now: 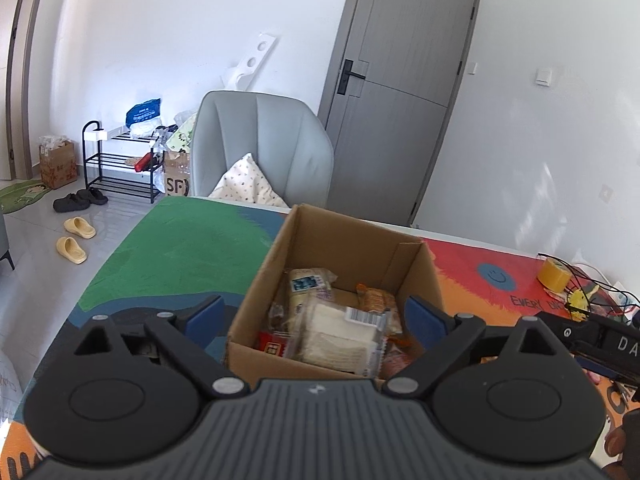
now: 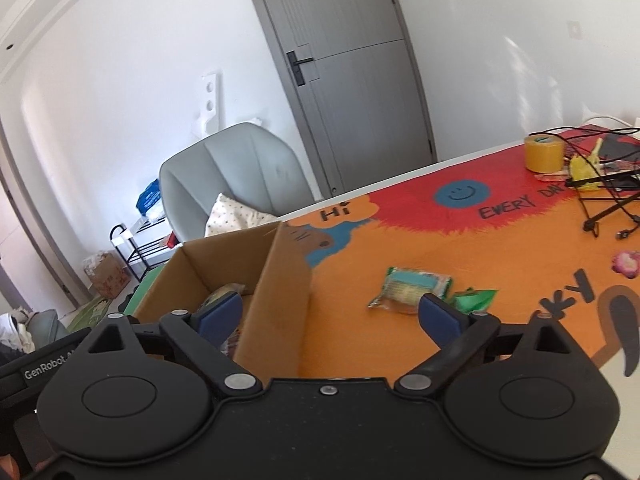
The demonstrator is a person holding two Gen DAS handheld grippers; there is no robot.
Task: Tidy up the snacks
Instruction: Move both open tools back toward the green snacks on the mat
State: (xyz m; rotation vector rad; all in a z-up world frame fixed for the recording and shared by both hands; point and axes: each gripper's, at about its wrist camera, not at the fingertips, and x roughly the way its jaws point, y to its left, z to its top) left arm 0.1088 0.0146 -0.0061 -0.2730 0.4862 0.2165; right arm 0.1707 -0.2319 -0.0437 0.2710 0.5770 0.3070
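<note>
An open cardboard box (image 1: 260, 280) stands on the colourful table mat and holds several wrapped snacks, with a clear pack of white bread (image 1: 340, 336) on top. My left gripper (image 1: 316, 316) is open and empty, just above the box's near side. In the right wrist view the same box (image 2: 280, 280) is at the left. My right gripper (image 2: 330, 316) is open and empty above the box's right wall. A green-wrapped snack (image 2: 408, 288) and a small green packet (image 2: 476, 298) lie on the orange mat to the right of the box.
A yellow tape roll (image 2: 544, 154), black cables (image 2: 608, 200) and small yellow items sit at the table's far right. A grey chair (image 1: 260, 148) with a cushion stands behind the table. A grey door (image 1: 404, 80) is beyond. A shoe rack (image 1: 120, 160) stands on the floor at left.
</note>
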